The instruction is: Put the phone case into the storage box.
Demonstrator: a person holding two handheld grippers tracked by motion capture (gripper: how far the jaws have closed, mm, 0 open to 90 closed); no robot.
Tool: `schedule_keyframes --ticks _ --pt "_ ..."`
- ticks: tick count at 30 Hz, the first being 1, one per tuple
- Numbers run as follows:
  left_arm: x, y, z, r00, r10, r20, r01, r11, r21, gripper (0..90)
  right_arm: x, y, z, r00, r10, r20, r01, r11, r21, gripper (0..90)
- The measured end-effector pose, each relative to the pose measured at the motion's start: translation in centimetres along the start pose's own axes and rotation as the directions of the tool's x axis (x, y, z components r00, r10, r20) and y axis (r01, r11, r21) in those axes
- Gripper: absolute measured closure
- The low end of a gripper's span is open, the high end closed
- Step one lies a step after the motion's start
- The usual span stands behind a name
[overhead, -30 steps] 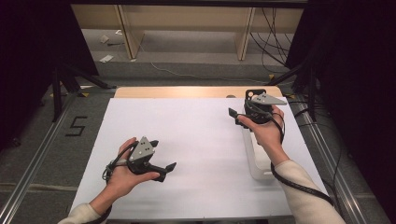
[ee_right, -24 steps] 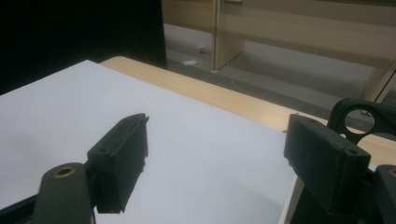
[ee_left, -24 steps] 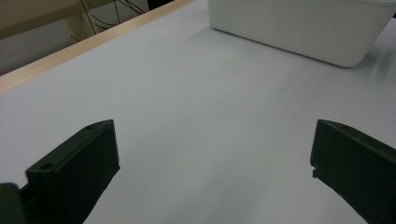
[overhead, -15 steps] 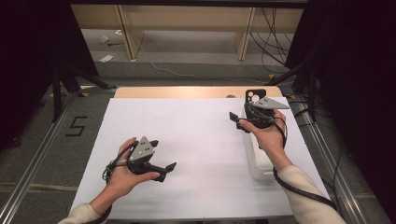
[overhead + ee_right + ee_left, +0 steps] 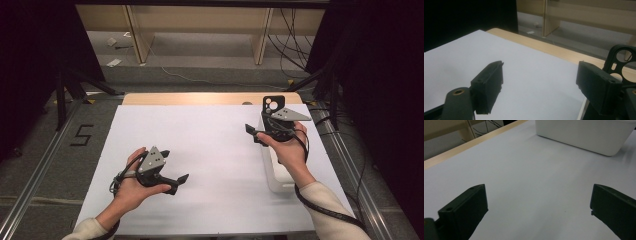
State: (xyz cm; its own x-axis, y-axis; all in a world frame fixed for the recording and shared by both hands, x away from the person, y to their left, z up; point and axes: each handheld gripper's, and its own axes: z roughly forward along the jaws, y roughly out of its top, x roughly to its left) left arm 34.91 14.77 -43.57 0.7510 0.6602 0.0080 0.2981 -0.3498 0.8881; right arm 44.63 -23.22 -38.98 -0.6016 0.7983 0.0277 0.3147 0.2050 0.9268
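Note:
My left gripper (image 5: pixel 174 165) rests low over the near left of the white-covered table (image 5: pixel 210 125). Its jaws are open with only bare sheet between them (image 5: pixel 539 195). My right gripper (image 5: pixel 257 122) is held above the far end of a white bin (image 5: pixel 280 181), open, with nothing between its jaws (image 5: pixel 540 75). A black phone case (image 5: pixel 273 103) with round camera cut-outs stands upright just outside the right jaw (image 5: pixel 621 61). I cannot tell whether the case touches the gripper.
The white bin (image 5: pixel 584 135) lies along the table's right edge, under my right hand. A strip of bare wood (image 5: pixel 210 98) runs along the table's far edge. Metal rails flank the table, and cables lie on the floor beyond.
My right hand has drifted slightly toward the near side. The left hand has not moved, and both grippers keep the same opening.

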Motion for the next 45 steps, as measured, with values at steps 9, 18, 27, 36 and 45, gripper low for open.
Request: schedule_keyframes --ticks 9,18,27,36,45 --pt "0.0 0.0 0.0 1.0 0.0 0.0 0.0 1.0 0.003 1.0 0.2 -0.3 -0.7 0.9993 0.022 -0.03 -0.022 1.0 -0.011 22.2" --pt "0.0 0.0 0.0 1.0 0.0 -0.001 0.0 1.0 0.002 1.0 0.6 -0.7 -1.1 0.9991 0.007 -0.041 -0.007 1.0 -0.003 21.8" --pt "0.0 0.0 0.0 1.0 -0.002 -0.001 0.002 1.0 0.001 1.0 0.8 -1.2 -1.6 0.9988 0.001 -0.05 -0.001 1.0 -0.001 21.7" --pt "0.0 0.0 0.0 1.0 -0.001 -0.002 0.001 1.0 0.001 1.0 1.2 -1.6 -2.0 0.9976 0.002 -0.069 -0.002 1.0 0.004 21.1" --pt "0.0 0.0 -0.1 1.0 0.0 -0.004 0.0 1.0 0.001 1.0 1.4 -1.7 -2.4 0.9973 -0.007 -0.073 0.007 1.0 -0.003 20.6"
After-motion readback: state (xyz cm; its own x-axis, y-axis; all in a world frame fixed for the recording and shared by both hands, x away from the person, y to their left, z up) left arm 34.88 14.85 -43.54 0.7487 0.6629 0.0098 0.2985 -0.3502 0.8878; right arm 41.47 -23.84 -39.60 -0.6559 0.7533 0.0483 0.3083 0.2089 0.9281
